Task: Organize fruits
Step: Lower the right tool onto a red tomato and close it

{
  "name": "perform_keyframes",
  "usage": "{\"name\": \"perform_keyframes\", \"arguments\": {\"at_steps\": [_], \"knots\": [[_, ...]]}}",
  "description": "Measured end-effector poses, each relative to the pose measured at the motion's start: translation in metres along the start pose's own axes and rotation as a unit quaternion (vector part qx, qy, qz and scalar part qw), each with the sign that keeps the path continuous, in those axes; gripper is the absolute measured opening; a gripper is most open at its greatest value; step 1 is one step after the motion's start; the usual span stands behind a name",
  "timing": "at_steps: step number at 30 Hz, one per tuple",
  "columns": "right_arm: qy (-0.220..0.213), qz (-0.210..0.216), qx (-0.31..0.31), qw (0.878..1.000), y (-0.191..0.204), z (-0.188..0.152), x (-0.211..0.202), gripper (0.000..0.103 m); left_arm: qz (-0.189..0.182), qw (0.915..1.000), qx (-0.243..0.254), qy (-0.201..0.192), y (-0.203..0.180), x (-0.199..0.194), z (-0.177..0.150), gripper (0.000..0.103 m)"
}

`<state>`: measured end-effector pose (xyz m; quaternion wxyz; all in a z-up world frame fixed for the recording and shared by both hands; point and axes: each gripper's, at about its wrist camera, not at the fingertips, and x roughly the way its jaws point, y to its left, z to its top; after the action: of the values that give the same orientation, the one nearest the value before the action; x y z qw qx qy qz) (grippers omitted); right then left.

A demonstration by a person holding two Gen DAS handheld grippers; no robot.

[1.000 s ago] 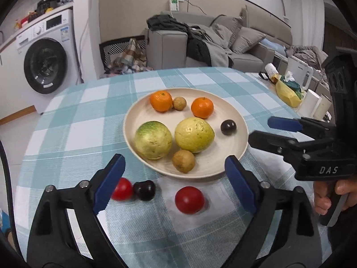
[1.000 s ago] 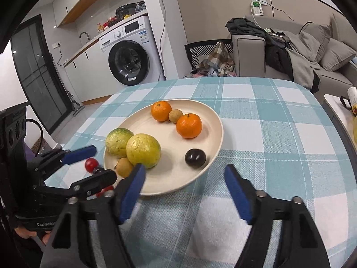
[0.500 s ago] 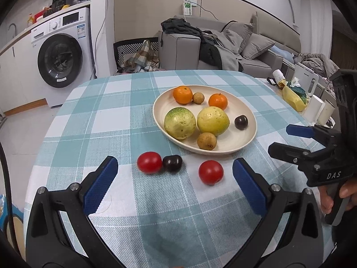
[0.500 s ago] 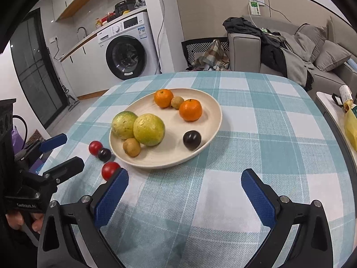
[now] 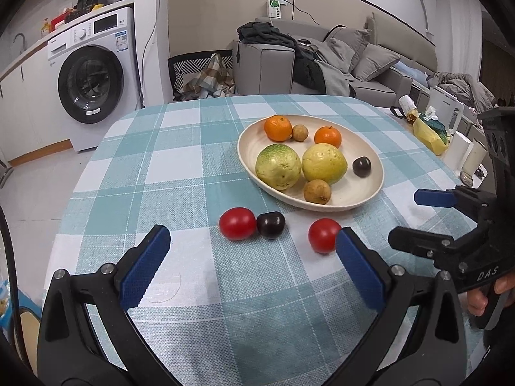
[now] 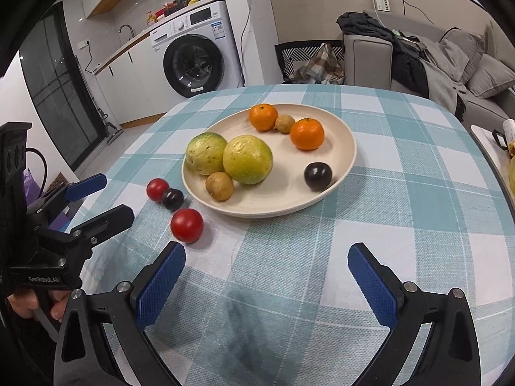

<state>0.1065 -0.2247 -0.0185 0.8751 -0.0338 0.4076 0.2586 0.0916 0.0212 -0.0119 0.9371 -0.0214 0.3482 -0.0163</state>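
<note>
- Left wrist view: the left gripper (image 5: 252,265) has its jaws spread wide, they have just been opening, and nothing is between the blue pads; it hangs over the checked tablecloth (image 5: 180,167), holding no fruit.
- A red tomato (image 5: 237,223) lies on the cloth and touches a dark plum (image 5: 270,225) at its right; a second red tomato (image 5: 323,235) lies apart from them, partly hidden behind the right-hand pad of this gripper.
- The cream plate (image 5: 375,178) stands further back; in it are two mandarins (image 5: 277,127), two yellow-green guavas (image 5: 278,166) side by side, another dark plum (image 5: 362,166) near the right rim, and two small brown fruits, one between the mandarins and one at the front of the guavas; what kind they are I cannot tell.
- The right gripper (image 5: 408,218) is seen at the right edge, its jaws apart and empty, with fingers of a hand (image 5: 482,296) on its handle.
- Right wrist view: the right gripper (image 6: 267,271) is also wide open, just opened further, with only cloth between the pads; it holds nothing.
- The nearest tomato (image 6: 187,225) lies just beyond its left pad; the other tomato (image 6: 157,189) and the plum (image 6: 173,198) touch each other, beside the plate (image 6: 344,157) on its left.
- The left gripper (image 6: 109,197) shows at the left, open, empty.
- A washing machine (image 6: 193,64) and a grey sofa (image 6: 367,61) stand behind the table.
</note>
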Motion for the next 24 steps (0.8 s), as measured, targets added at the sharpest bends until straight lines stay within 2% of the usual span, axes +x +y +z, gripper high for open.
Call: {"name": "perform_keyframes", "arguments": {"at_steps": [10, 16, 18, 24], "knots": [[0.024, 0.027, -0.014, 0.999, 0.022, -0.002, 0.013, 0.101, 0.0, 0.9999, -0.007, 0.015, 0.008, 0.008, -0.001, 0.103], [0.03, 0.043, -0.025, 0.998, 0.034, 0.003, 0.019, 0.083, -0.003, 0.9996, -0.025, 0.013, 0.023, 0.008, 0.001, 0.103], [0.033, 0.045, -0.029, 0.998, 0.039, 0.004, 0.022, 0.082, 0.001, 0.9995, -0.028, 0.013, 0.027, 0.008, 0.001, 0.103], [0.039, 0.056, -0.041, 0.997, 0.053, 0.005, 0.03, 0.073, -0.002, 0.9994, -0.031, 0.016, 0.032, 0.01, 0.0, 0.103]]}}
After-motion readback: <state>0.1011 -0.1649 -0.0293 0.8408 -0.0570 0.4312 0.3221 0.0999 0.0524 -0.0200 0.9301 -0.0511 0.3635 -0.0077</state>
